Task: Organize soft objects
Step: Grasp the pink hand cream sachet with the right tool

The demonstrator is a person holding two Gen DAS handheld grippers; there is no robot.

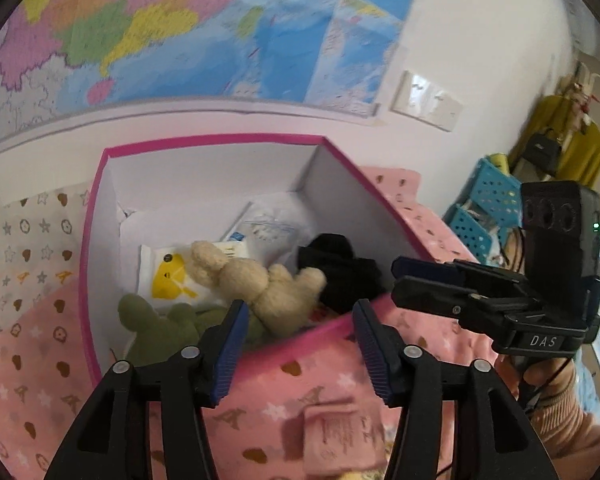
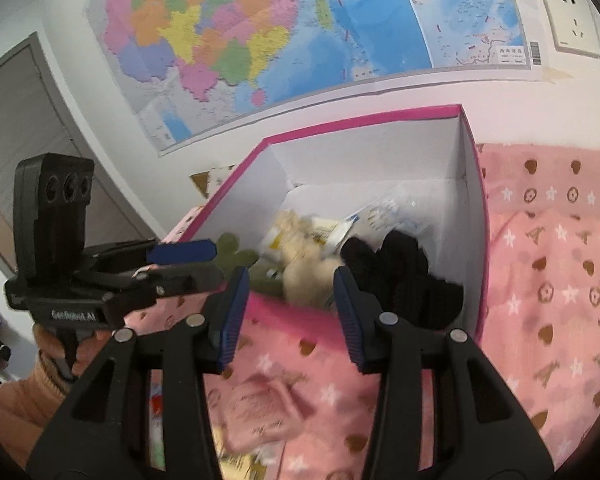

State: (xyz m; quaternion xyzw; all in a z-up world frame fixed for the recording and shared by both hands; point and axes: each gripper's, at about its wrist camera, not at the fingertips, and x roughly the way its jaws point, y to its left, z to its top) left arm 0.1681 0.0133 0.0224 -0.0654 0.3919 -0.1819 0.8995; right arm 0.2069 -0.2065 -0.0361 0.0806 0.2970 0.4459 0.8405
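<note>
An open pink-rimmed white box (image 1: 100,216) (image 2: 472,184) stands on a pink patterned bedspread (image 1: 284,392) (image 2: 548,272). Inside lie a beige plush bunny (image 1: 256,280) (image 2: 300,268), a green plush toy (image 1: 156,328) (image 2: 236,252), a black soft item (image 1: 340,272) (image 2: 404,272) and white packets (image 1: 168,276) (image 2: 380,216). My left gripper (image 1: 300,344) (image 2: 188,260) is open and empty just in front of the box's near wall. My right gripper (image 2: 288,312) (image 1: 400,280) is open and empty, also at the near wall. A pink folded soft item (image 1: 336,432) (image 2: 260,412) lies on the bedspread below both grippers.
A large map (image 2: 300,40) hangs on the wall behind the box. Wall sockets (image 1: 428,100) sit to its right. Blue perforated baskets (image 1: 488,208) and a yellow garment (image 1: 564,148) stand at the far right. A grey door (image 2: 20,128) is at the left.
</note>
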